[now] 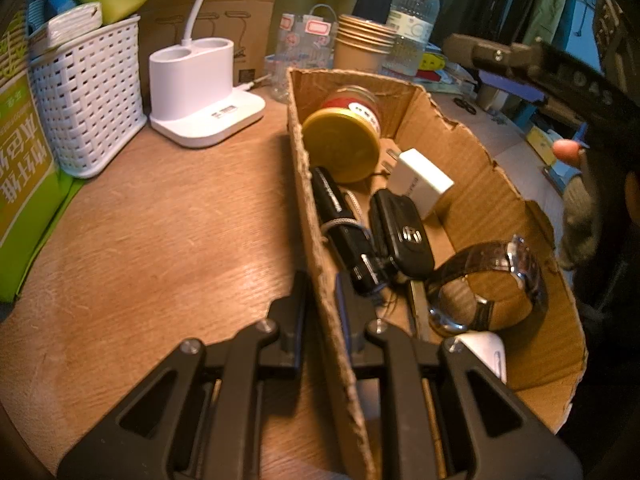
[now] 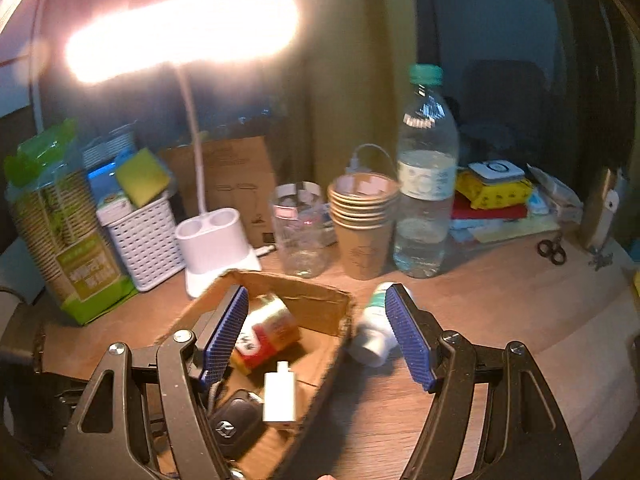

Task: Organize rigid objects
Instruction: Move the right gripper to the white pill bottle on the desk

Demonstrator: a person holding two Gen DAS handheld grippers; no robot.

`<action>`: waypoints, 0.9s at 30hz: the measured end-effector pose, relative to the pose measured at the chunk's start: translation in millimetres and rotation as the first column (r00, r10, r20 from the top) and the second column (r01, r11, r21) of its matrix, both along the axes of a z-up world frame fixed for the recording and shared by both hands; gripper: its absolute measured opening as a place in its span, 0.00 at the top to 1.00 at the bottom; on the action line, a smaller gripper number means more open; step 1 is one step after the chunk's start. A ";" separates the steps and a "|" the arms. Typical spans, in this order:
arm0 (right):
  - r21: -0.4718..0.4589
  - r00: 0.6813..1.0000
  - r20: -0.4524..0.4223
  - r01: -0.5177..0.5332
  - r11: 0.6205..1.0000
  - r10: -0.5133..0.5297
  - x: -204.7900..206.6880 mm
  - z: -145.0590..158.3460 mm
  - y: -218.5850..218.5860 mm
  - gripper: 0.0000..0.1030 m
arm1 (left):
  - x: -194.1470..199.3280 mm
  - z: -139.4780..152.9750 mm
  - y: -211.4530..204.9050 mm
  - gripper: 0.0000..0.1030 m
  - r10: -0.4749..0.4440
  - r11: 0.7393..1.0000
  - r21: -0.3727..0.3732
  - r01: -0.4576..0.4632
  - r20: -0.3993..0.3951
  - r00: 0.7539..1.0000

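Observation:
A cardboard box (image 1: 472, 148) sits on the wooden table. It holds a jar with a yellow lid (image 1: 342, 148), a white charger (image 1: 420, 182), a black car key (image 1: 402, 230), a black stick-shaped device (image 1: 344, 236) and a brown-strapped watch (image 1: 492, 280). My left gripper (image 1: 322, 304) is shut on the box's left wall. My right gripper (image 2: 316, 332) is open above the box's right wall (image 2: 328, 376). A small white bottle (image 2: 374, 328) lies on the table just outside the box, beside the right finger. The jar (image 2: 268, 330), charger (image 2: 279, 398) and key (image 2: 234, 426) show below.
A white lamp base (image 1: 204, 92), a white woven basket (image 1: 88, 92), stacked paper cups (image 1: 362, 42) and a water bottle (image 1: 414, 20) stand behind the box. A green package (image 1: 24, 152) is at far left. Small scissors (image 2: 552, 250) lie at back right.

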State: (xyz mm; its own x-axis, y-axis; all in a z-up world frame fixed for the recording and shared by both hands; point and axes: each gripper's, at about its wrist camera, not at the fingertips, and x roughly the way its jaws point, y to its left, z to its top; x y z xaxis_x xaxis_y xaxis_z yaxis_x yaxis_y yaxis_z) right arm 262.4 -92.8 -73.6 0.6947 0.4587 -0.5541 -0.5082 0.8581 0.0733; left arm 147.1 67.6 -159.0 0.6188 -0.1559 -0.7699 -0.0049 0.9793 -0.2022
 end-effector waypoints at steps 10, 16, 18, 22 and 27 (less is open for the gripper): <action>0.024 0.989 -0.073 0.134 0.991 -0.132 32.8 -23.7 -32.2 0.28 | 0.5 -0.4 0.0 0.86 0.000 1.000 -0.001 0.000 0.000 1.000; 0.004 0.979 -0.106 0.174 0.985 -0.173 47.0 -35.3 -37.1 0.28 | 0.7 -0.4 0.6 0.86 0.000 1.000 -0.001 0.000 0.000 1.000; -0.015 0.978 -0.117 0.173 0.985 -0.173 51.5 -40.7 -34.7 0.28 | 0.6 -0.3 0.1 0.86 -0.001 1.000 -0.002 0.001 0.000 1.000; -0.035 0.974 -0.151 0.164 0.986 -0.168 62.8 -51.2 -30.4 0.28 | 0.1 -0.6 -0.1 0.86 -0.004 1.000 -0.004 0.004 0.000 1.000; -0.053 0.971 -0.191 0.137 0.989 -0.145 72.0 -62.6 -24.8 0.28 | -0.3 -0.8 -0.4 0.86 -0.005 1.000 -0.005 0.005 0.000 1.000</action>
State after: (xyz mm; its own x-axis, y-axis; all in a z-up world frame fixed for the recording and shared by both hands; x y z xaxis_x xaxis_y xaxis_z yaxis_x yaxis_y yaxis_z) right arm 334.4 -117.6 -136.2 0.6282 0.3389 -0.7003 -0.3613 0.9243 0.1232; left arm 146.8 67.2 -159.7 0.6179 -0.1624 -0.7693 -0.0004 0.9784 -0.2068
